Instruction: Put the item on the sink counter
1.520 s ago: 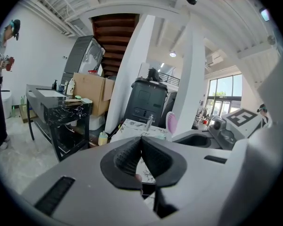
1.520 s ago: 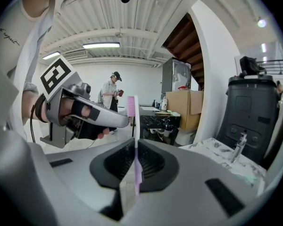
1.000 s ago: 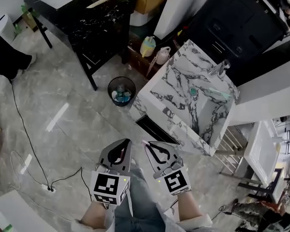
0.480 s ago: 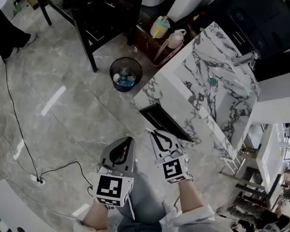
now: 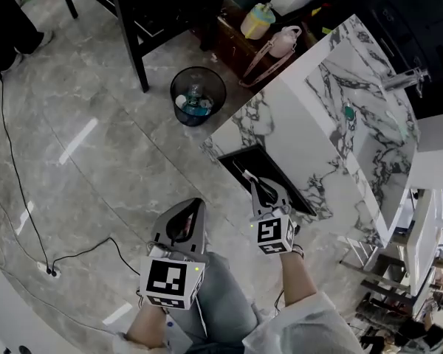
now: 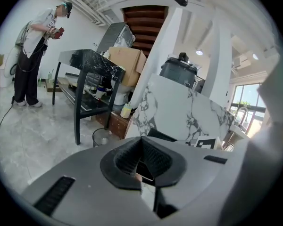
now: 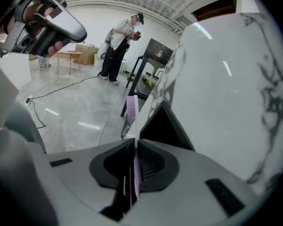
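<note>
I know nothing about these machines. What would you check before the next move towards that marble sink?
1. Grip on the load: ok. The right gripper is shut on a thin pink item, which sticks out beyond the jaws.
2. Other hand free: ok. The left gripper is shut with nothing between its jaws.
3. Target in sight: ok. The sink counter is ahead and to the right.
4. Item above the counter top: not ok. The right gripper is low, in front of the counter's side.
5. Way clear: ok. The bin and cable lie off to the left.
6. Bare landing spot on top: cannot tell from this angle.
</note>
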